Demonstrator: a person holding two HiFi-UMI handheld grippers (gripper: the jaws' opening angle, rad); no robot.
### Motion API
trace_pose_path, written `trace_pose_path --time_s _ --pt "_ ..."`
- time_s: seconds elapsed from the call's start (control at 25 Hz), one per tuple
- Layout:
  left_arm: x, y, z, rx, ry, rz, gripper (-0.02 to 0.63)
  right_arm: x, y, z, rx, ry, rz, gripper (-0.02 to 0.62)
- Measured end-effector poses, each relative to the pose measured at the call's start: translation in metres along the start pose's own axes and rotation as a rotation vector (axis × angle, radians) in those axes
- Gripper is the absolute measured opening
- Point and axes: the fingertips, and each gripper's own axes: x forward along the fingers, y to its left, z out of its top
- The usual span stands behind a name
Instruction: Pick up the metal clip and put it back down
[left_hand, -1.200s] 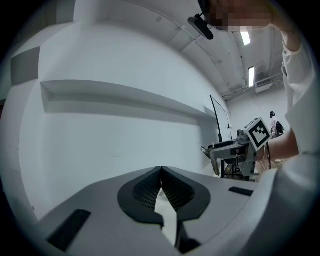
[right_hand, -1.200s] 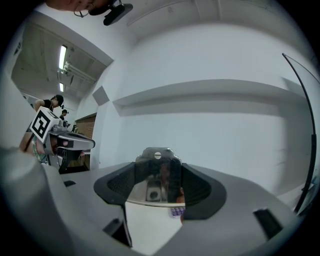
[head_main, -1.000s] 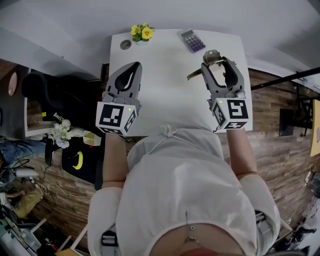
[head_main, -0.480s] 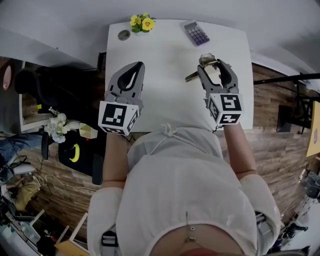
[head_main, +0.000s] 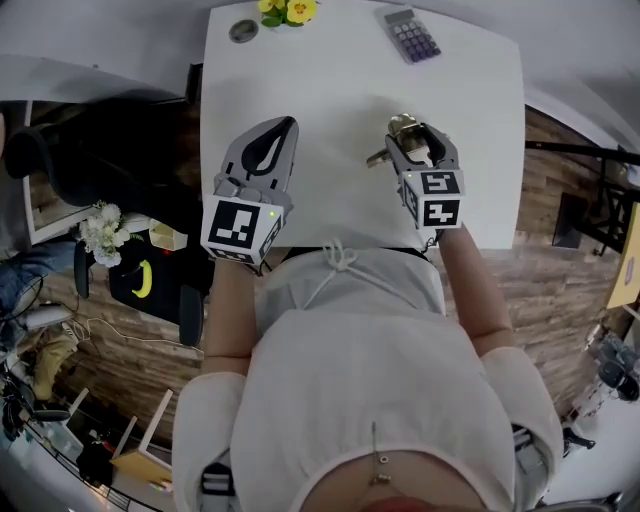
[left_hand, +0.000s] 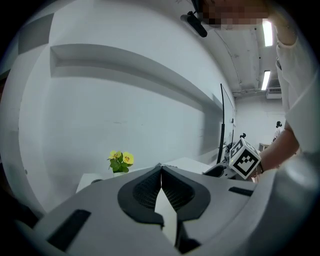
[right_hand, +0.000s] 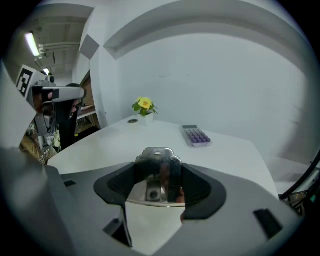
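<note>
White rectangular bench; black-and-grey left gripper over its left half, jaws pressed together, nothing between them. Matching right gripper right of centre, jaws pinching the shiny metal clip over the bench top; contact with the top unclear. Purple-keyed grey calculator and yellow-flowered pot plant at far edge.

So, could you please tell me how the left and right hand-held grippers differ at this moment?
The left hand-held gripper has its jaws closed together, while the right hand-held gripper has its jaws apart. The left holds nothing; the right is clamped on the metal clip. The left's view looks across toward the wall, while the right's tilts down at the white table. Both carry marker cubes and are over that table.
</note>
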Motion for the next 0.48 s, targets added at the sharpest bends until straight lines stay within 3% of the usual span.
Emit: trace_pose_path --time_s 0.2,0.48 --pt "0.011 -0.006 -0.025 -0.024 0.050 -0.028 0.018 0.025 -0.006 -0.030 0.026 0.084 -0.007 0.290" --pt "0.021 -0.003 -0.043 -0.059 0.082 -0.044 0.018 0.047 -0.010 -0.044 0.033 0.142 -0.020 0.291"
